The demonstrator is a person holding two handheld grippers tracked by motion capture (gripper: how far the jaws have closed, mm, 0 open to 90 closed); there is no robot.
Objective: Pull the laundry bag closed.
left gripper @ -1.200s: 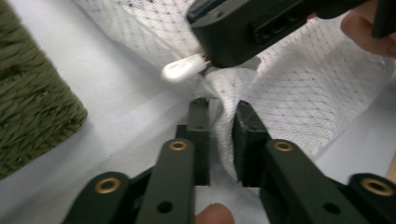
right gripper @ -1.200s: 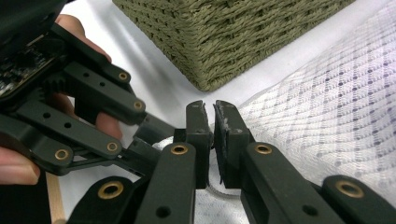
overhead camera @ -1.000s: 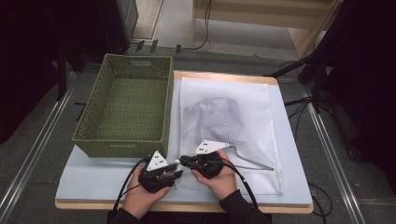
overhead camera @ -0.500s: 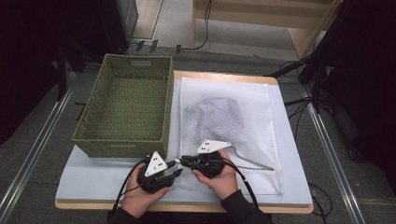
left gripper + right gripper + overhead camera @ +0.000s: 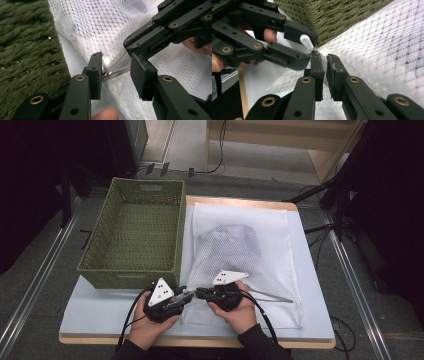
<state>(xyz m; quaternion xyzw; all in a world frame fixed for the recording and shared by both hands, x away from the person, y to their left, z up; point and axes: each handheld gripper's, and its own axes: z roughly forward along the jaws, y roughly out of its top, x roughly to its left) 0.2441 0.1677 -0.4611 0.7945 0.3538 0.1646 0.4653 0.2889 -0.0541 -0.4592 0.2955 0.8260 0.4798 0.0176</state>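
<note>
the white mesh laundry bag (image 5: pixel 245 265) lies flat on the table (image 5: pixel 100 315), on the right half, just beside the green woven basket (image 5: pixel 135 237), w/ a dark garment (image 5: pixel 232 237) inside it. the zipper (image 5: pixel 117 71) runs along the near part of the bag, and both tools meet at its left end, close to the near right corner of the basket. the left gripper (image 5: pixel 186 293) comes from the left hand (image 5: pixel 150 327); in the left gripper view its jaws stand apart, w/ the small brass zipper slider (image 5: pixel 108 73) and its white pull tab (image 5: pixel 306 41) right against the inner face of one pad, the other pad is away from it, so no clamp there. the right gripper (image 5: pixel 198 292) is in the right hand (image 5: pixel 237 312) and points to the left, toward the other tool. in the right gripper view its jaws are almost together, a narrow gap is between the pads, and they have just been closing a bit; the mesh edge next to the zipper passes at the pads, but i cannot tell if fabric is really pinched between them. the tips of the 2 tools are nearly touching.
</note>
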